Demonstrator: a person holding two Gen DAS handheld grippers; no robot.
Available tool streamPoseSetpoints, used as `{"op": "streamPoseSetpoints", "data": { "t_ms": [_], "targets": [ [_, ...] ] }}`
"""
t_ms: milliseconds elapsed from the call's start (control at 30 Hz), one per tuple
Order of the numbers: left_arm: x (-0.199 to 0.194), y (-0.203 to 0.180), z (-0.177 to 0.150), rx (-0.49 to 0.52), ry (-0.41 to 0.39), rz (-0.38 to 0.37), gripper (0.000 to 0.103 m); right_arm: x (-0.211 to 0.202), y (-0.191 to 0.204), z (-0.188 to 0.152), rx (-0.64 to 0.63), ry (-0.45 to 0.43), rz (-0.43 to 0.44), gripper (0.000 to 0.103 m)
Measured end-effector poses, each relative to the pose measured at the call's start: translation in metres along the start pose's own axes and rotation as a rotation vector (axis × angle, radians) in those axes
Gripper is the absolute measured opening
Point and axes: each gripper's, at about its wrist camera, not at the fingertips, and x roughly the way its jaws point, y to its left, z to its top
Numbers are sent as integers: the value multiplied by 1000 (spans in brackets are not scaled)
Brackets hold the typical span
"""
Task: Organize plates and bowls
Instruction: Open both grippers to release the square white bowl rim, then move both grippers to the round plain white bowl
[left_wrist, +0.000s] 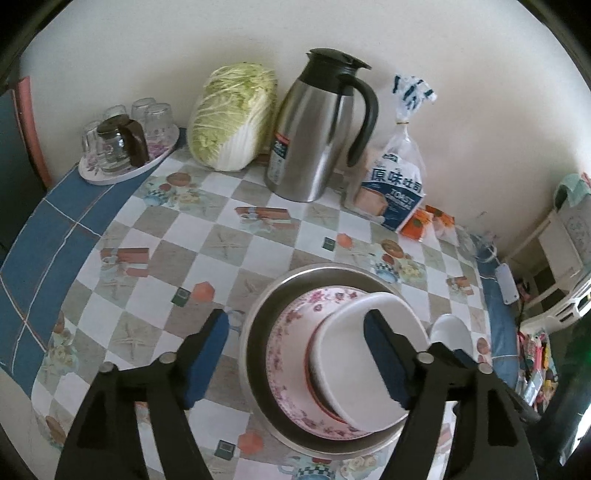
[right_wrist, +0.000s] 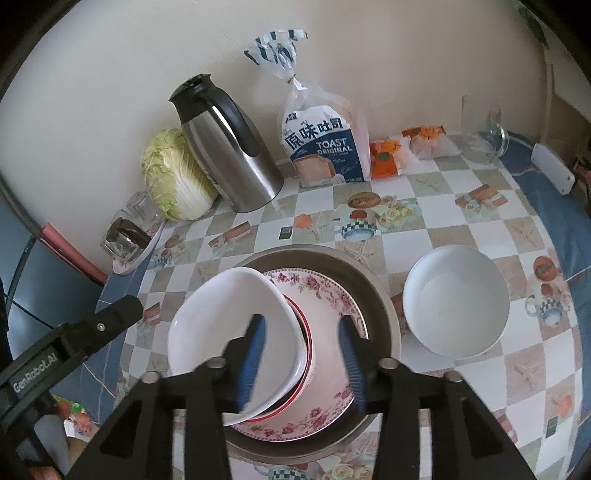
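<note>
A stack stands on the checked tablecloth: a wide metal plate (left_wrist: 314, 271) (right_wrist: 384, 306), a pink floral plate (left_wrist: 288, 332) (right_wrist: 321, 288), a red-rimmed bowl (right_wrist: 306, 332), and a white bowl (left_wrist: 351, 369) (right_wrist: 221, 317) tilted on top. My left gripper (left_wrist: 295, 328) is open, one finger over the table left of the stack, the other above the white bowl. My right gripper (right_wrist: 302, 325) is open astride the tilted bowl's rim, with its left finger inside the bowl and the pads apart from it. A second white bowl (right_wrist: 454, 302) (left_wrist: 448, 328) sits upright to the right of the stack.
Along the wall stand a tray of upturned glasses (left_wrist: 125, 147), a cabbage (left_wrist: 229, 118), a steel jug (left_wrist: 314, 136), a bag of toast (left_wrist: 399, 184), orange packets (right_wrist: 384, 158) and a glass jar (right_wrist: 480, 129). The table's blue edge (left_wrist: 55, 206) curves round on the left.
</note>
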Motion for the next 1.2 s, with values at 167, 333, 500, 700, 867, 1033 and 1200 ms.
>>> {"op": "streamPoseSetpoints", "data": {
  "t_ms": [167, 333, 500, 700, 867, 1033, 1200],
  "targets": [
    [1, 3, 1, -4, -7, 22, 82, -4, 5, 1, -28, -15, -19, 66],
    [2, 4, 1, 1, -9, 33, 90, -2, 6, 2, -59, -14, -57, 70],
    [5, 5, 0, -5, -2, 41, 90, -1, 4, 2, -66, -14, -64, 78],
    [6, 4, -2, -6, -3, 54, 90, 0, -2, 3, -69, -11, -86, 83],
    [3, -1, -2, 0, -18, 58, 90, -3, -10, 6, -51, -16, -83, 87],
    [0, -13, -1, 2, -33, 35, 90, -9, -24, 8, -21, -32, -81, 91],
    [-3, -36, -2, 26, -56, 3, 91, -20, -49, 10, 42, -58, -89, 94]
  ]
}}
